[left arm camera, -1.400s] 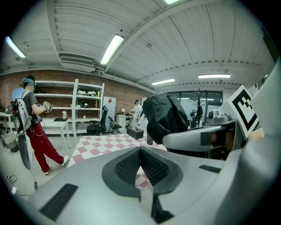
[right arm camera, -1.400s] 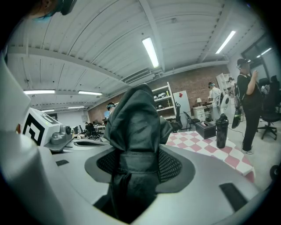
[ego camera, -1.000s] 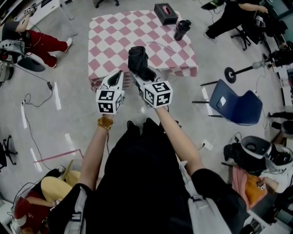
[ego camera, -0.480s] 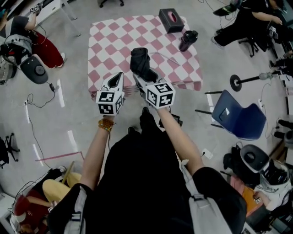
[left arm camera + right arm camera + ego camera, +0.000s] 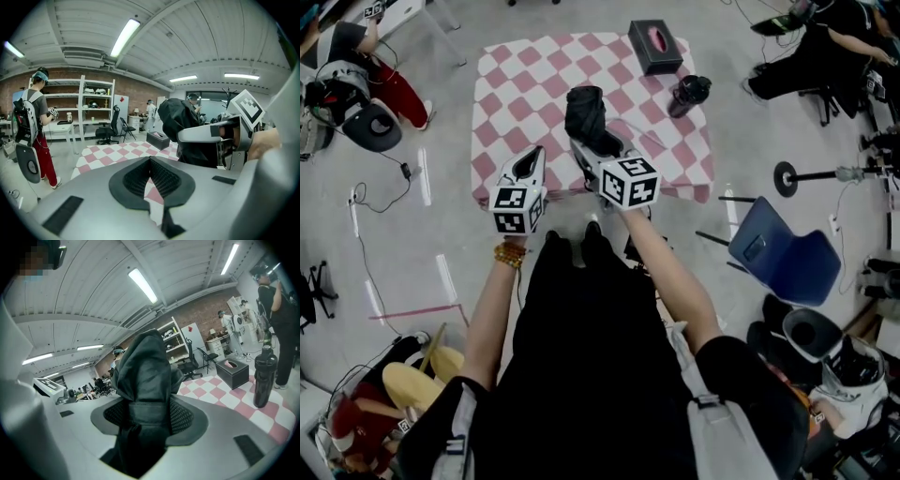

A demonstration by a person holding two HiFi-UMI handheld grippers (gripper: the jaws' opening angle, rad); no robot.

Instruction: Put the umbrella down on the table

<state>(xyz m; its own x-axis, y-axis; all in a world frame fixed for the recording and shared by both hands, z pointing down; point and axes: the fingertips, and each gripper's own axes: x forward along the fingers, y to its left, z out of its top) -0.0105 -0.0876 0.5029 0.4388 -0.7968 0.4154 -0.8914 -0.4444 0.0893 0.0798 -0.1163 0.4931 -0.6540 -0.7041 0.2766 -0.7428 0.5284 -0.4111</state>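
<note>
Place: a large shared lab or workshop hall.
Ceiling: white, ribbed and curved, with long tube lights (image 5: 124, 37).
Walls: a bare brick wall (image 5: 133, 96) behind white shelves (image 5: 96, 96).
Floor: grey concrete floor (image 5: 422, 309) with tape marks (image 5: 445, 278) and loose cables (image 5: 380, 192).
Furniture: an office chair (image 5: 107, 131), a blue chair (image 5: 783, 258), a surface (image 5: 525, 84) under a pink-and-white checked cloth.
People: a person (image 5: 33, 122) with gear strapped on the back.

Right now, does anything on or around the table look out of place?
Nothing stands out. The folded umbrella is clamped in the right gripper, not yet down on the table; the tissue box and bottle stand upright on it. The left gripper is shut and empty.
</note>
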